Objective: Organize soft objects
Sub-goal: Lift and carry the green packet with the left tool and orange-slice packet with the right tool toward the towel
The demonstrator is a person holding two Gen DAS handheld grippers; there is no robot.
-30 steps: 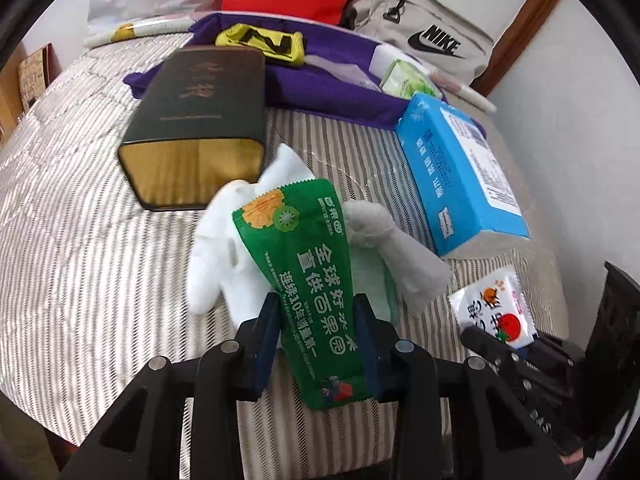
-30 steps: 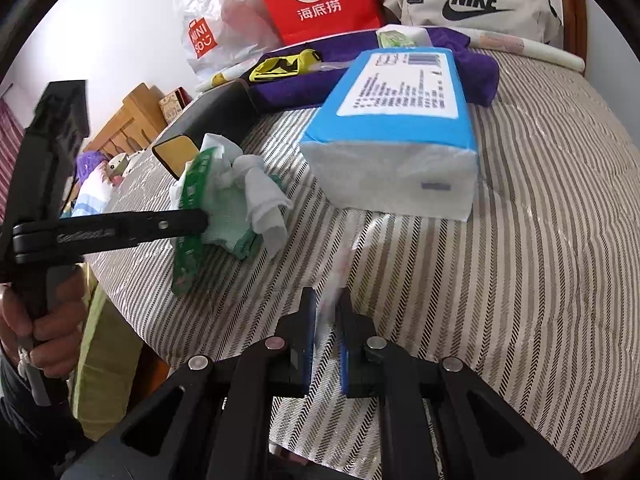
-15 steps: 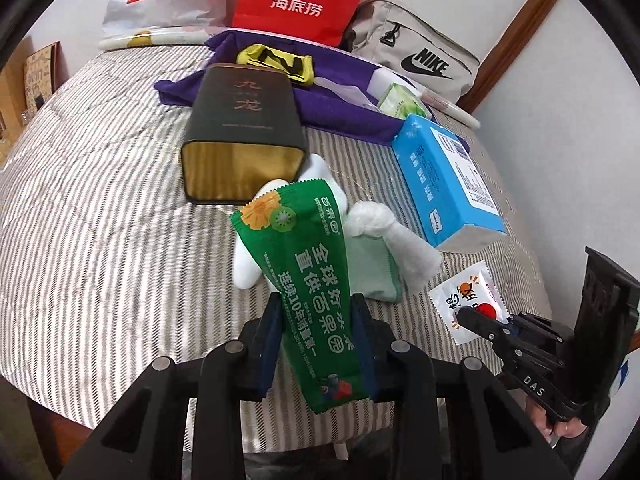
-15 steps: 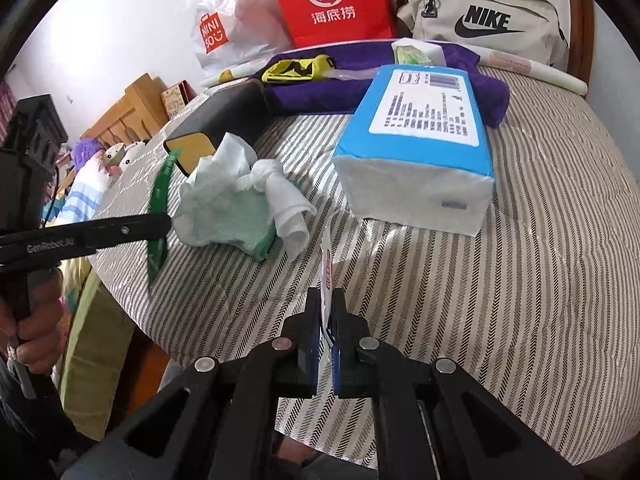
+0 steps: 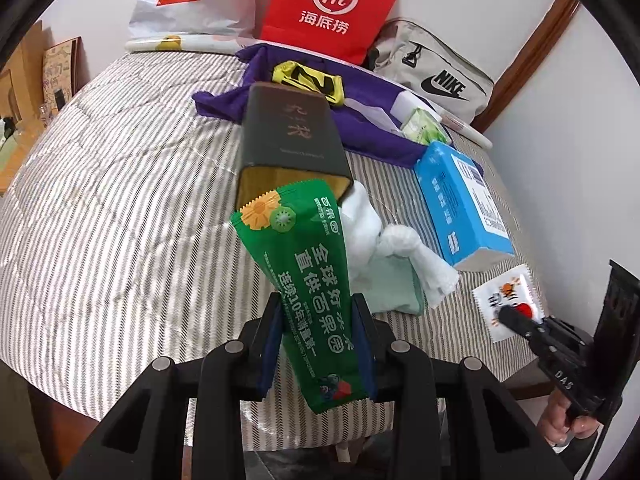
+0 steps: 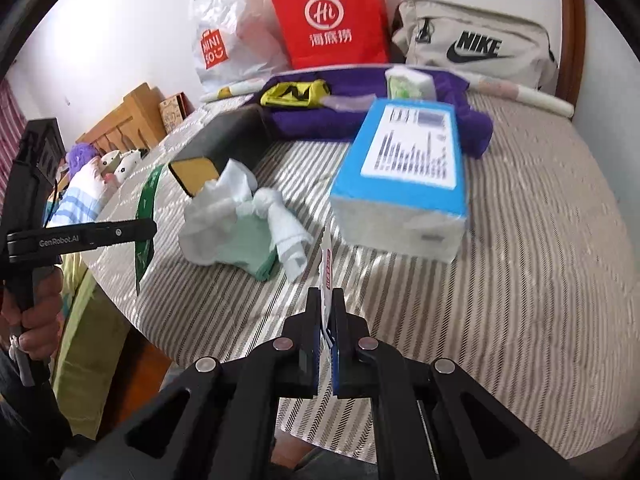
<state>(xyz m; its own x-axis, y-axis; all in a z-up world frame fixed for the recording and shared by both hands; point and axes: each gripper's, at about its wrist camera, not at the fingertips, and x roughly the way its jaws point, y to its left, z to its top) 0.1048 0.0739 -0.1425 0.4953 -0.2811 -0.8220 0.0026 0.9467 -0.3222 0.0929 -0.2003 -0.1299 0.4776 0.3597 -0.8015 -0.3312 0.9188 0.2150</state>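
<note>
Both packets now lifted off the bed: green pouch (image 5: 316, 280) clamped in left gripper (image 5: 318, 344) jaws, white sachet (image 6: 326, 276) pinched edge-on in right gripper (image 6: 327, 320); cloths (image 6: 240, 224) left behind, unsorted

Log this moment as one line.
left gripper: shut on green packet | right gripper: shut on white sachet | both clear of bed

A home bedroom. A bed with a grey-and-white striped quilted cover (image 5: 120, 208) fills both views, a dark wooden headboard (image 5: 532, 52) behind it against white walls. Shopping bags, one red paper (image 6: 332, 20) and one white plastic (image 6: 228, 40), and a beige fabric sports bag (image 6: 476, 48) lean there. A pale wooden furniture piece (image 6: 128, 120) stands alongside.
</note>
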